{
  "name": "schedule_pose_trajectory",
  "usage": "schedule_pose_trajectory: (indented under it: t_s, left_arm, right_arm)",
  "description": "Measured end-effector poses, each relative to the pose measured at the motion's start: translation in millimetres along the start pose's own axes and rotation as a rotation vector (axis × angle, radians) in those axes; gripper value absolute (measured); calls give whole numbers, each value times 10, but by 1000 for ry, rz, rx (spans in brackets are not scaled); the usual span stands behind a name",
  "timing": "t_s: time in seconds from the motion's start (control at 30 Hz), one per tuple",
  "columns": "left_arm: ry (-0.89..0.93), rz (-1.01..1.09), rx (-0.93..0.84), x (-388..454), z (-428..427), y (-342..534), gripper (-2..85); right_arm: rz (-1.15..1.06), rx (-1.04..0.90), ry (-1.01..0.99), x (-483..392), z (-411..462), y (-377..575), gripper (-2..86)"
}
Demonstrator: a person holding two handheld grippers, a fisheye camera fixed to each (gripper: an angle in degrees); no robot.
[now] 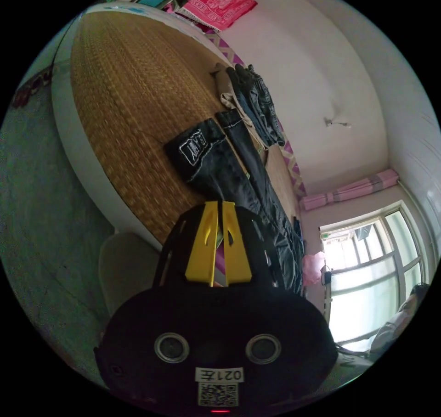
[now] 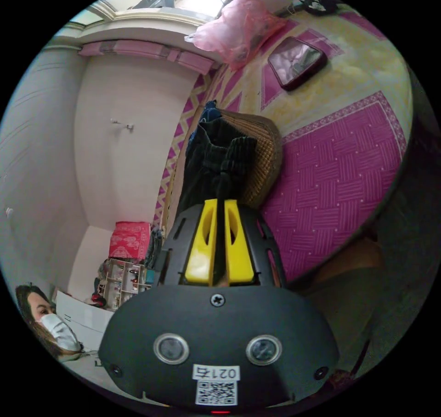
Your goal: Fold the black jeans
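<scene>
The black jeans (image 1: 239, 173) lie stretched out on a woven straw mat (image 1: 133, 100) on the bed. The left gripper (image 1: 219, 205) has its yellow jaws close together, right by the jeans; I cannot tell if they pinch cloth. The right gripper (image 2: 220, 203) squeezes the jeans' dark cloth (image 2: 216, 160) between its jaws. More clothes (image 1: 252, 100) are piled farther along the mat. A pink bag (image 2: 239, 26) hangs near the window.

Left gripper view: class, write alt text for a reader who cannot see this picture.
Black jeans lie stretched along a woven mat on a bed, with the hand-held gripper and its yellow jaws nearly closed at the jeans' near end. More dark clothes are piled farther along the mat, by a white wall and a bright window.
</scene>
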State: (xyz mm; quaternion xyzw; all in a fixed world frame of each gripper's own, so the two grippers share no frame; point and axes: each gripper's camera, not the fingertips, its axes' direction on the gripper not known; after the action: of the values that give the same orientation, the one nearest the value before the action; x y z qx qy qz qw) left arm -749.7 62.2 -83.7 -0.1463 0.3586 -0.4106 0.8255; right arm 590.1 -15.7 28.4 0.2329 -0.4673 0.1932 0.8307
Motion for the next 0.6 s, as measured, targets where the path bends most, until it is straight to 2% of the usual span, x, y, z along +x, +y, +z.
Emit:
schedule_pose_trajectory:
  t_s: [0.23,0.4,0.6]
  left_arm:
    - [81,259,19,628,81,-433,-10]
    - [40,316,-18,1208,458,-1142,-10]
    - [-65,304,-147,1598,1597,-2111,-9]
  right_arm:
    - [-92,-52,-266,-554,160,-468,1]
    - [-135,-112,-255,-1112,815,-1139,1]
    - [-55,-162,-90,-1192,2036,-1932,10]
